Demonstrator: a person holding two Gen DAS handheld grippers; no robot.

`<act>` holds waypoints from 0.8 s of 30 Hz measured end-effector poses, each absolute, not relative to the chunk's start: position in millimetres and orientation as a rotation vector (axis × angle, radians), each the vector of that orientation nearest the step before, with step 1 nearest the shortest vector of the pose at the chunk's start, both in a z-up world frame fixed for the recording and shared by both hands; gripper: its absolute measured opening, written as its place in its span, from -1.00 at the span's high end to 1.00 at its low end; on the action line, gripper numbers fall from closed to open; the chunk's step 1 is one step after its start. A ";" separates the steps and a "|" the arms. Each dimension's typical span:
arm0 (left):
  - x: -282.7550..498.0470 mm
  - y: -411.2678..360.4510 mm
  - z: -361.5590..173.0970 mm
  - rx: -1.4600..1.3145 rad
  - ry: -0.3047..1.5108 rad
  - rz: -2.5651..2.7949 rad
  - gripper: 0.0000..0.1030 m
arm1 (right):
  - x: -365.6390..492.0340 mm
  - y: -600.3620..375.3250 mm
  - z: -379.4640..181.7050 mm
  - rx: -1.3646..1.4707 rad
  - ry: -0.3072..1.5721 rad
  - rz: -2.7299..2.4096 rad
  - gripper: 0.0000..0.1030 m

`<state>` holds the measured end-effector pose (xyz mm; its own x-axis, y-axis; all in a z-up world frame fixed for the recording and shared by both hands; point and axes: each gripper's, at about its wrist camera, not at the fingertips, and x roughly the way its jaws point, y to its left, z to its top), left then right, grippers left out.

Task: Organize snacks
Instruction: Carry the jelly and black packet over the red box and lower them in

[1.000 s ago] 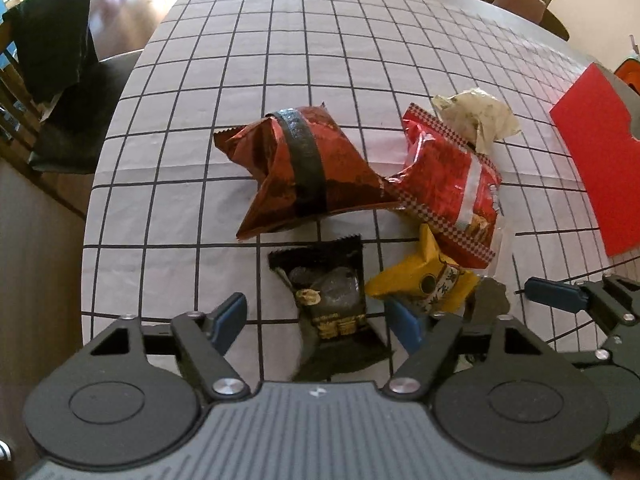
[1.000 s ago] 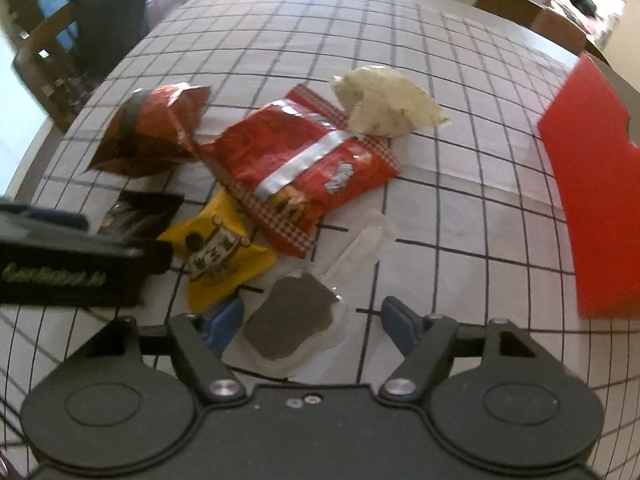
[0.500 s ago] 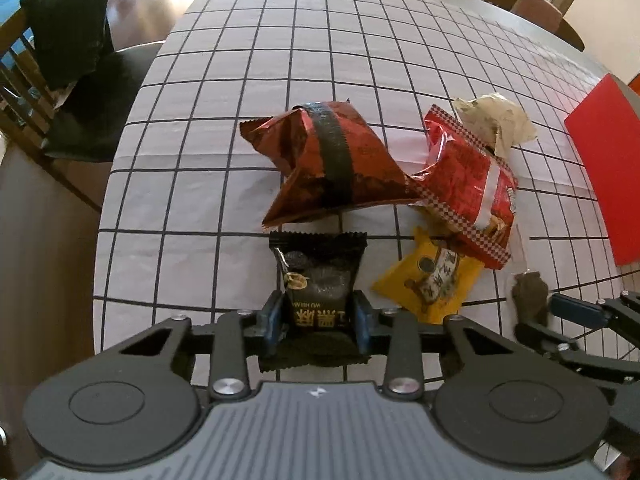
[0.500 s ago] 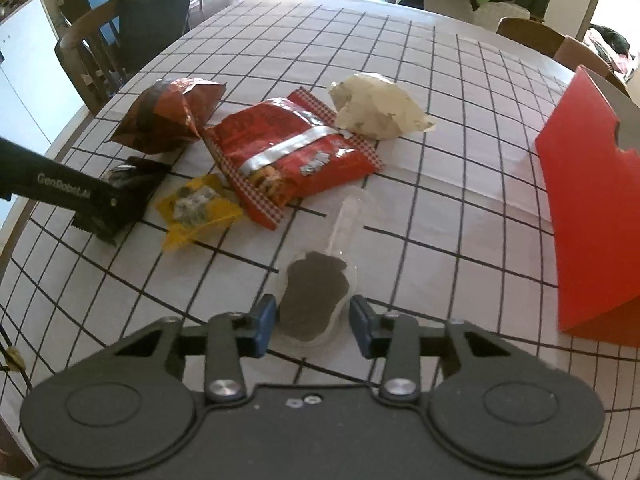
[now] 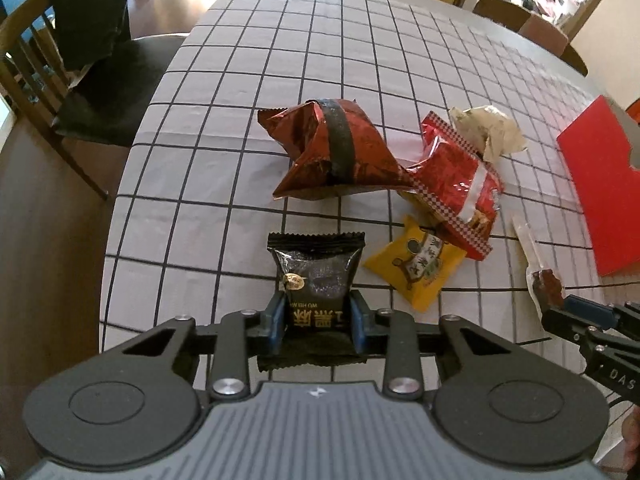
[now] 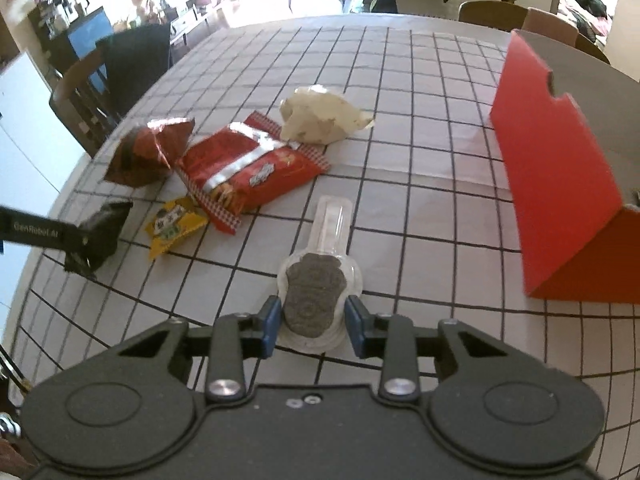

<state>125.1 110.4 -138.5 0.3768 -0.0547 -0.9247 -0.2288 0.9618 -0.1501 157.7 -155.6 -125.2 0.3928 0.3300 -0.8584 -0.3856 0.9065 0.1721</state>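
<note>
Grid-clothed bench (image 5: pixel 240 128) under me: my left tool (image 5: pixel 318 320) is closing on the black packet (image 5: pixel 316 272), my right tool (image 6: pixel 312 322) on the clear-wrapped brown snack (image 6: pixel 314 292).

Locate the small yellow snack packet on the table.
In the left wrist view the yellow packet lies right of the black packet, just below the red checkered bag.

Two close wrist views, angled steeply down, sharing the snack pile (image 5: pixel 400 168) (image 6: pixel 240 168)
</note>
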 end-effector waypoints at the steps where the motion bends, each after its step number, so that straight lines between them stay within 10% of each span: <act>1: 123.2 109.9 -136.1 -0.279 1.180 0.115 0.39 | 157.8 -158.1 -121.8 -0.049 1.070 0.458 0.36; 24: 136.9 13.3 -50.5 -0.243 1.027 -0.002 0.39 | 174.0 -245.0 -39.2 0.079 0.868 0.498 0.36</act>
<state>136.9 13.3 -50.5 0.5202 -0.1151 -0.8462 -0.1117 0.9732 -0.2011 174.0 -245.0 -39.2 0.5401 0.4503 -0.7110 -0.3872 0.8831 0.2651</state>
